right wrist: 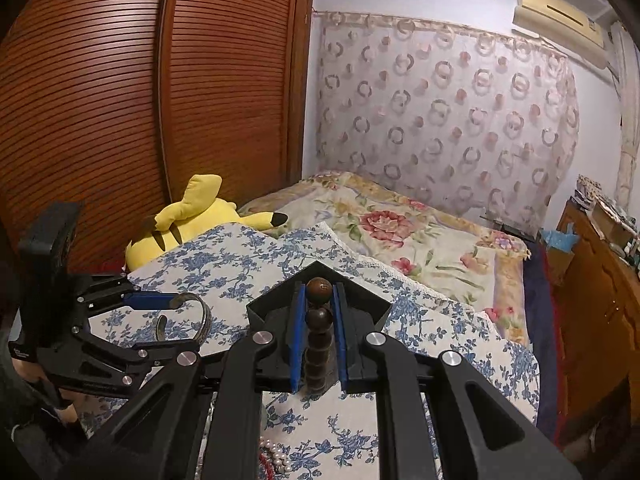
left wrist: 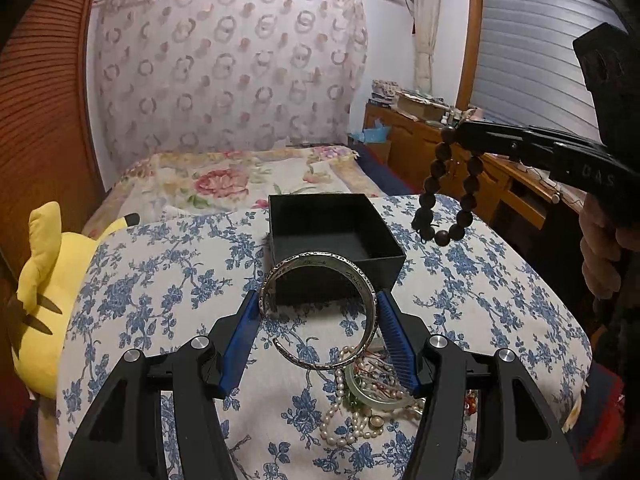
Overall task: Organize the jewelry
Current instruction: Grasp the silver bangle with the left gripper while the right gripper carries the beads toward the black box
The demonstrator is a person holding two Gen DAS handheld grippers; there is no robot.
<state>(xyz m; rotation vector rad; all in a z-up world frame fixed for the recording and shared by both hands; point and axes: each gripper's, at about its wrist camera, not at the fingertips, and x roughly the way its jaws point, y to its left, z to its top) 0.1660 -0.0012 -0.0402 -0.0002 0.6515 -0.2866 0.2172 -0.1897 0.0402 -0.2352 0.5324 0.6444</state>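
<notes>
Now you hold two bracelets, one in each gripper, above the cushion.

Nearest, a jewelry pile (left wrist: 368, 396) lies on the flowered cushion (left wrist: 168, 288). Your left gripper (left wrist: 318, 312) clamps one silver bangle (left wrist: 320, 312) wide between its pads. Beyond it stands one open black box (left wrist: 336, 236), near the cushion's far edge. Your right gripper (right wrist: 319, 316), narrow, pinches one wooden bead bracelet (left wrist: 448, 188), hanging beside the box.
</notes>
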